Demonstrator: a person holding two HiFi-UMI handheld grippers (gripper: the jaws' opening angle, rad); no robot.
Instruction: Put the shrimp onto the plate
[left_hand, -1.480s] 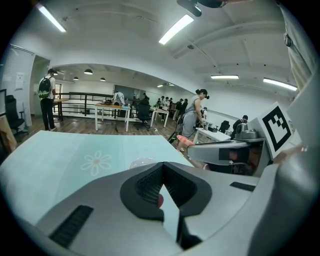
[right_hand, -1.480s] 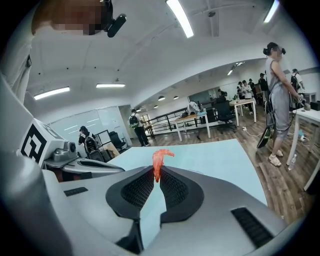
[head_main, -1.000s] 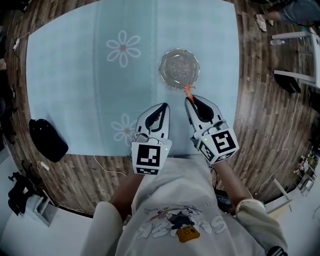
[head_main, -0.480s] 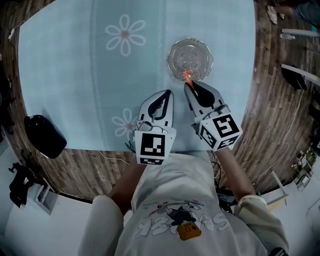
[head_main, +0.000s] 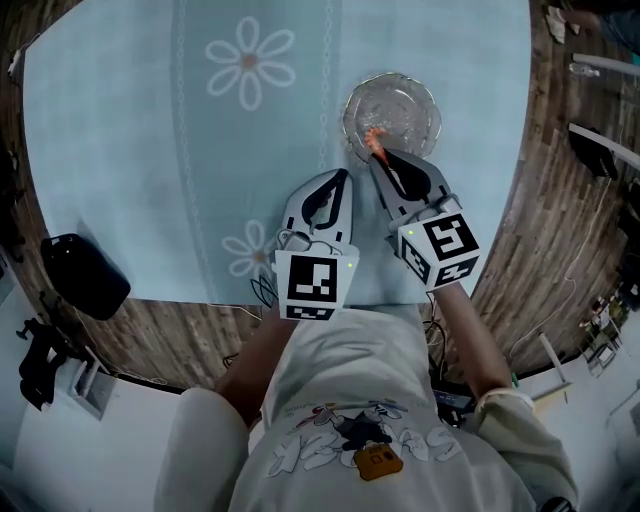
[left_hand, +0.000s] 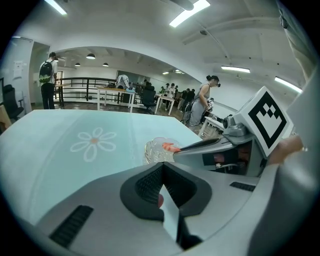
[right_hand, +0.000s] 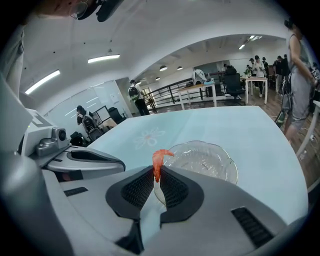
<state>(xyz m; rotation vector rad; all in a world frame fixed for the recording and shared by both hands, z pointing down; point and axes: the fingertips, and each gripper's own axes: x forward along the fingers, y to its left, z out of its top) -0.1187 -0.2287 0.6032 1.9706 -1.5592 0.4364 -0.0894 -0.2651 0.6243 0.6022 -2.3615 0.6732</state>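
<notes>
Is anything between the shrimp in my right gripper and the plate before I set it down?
Nothing visible. The right gripper holds the shrimp over the near edge of the empty glass plate. The left gripper is shut, off to the side.

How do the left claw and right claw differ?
The right claw pinches an orange shrimp; the left claw is shut with nothing protruding. The right claw is over the near rim of the clear glass plate; the left claw is over the pale blue tablecloth. Both point forward, side by side.
</notes>
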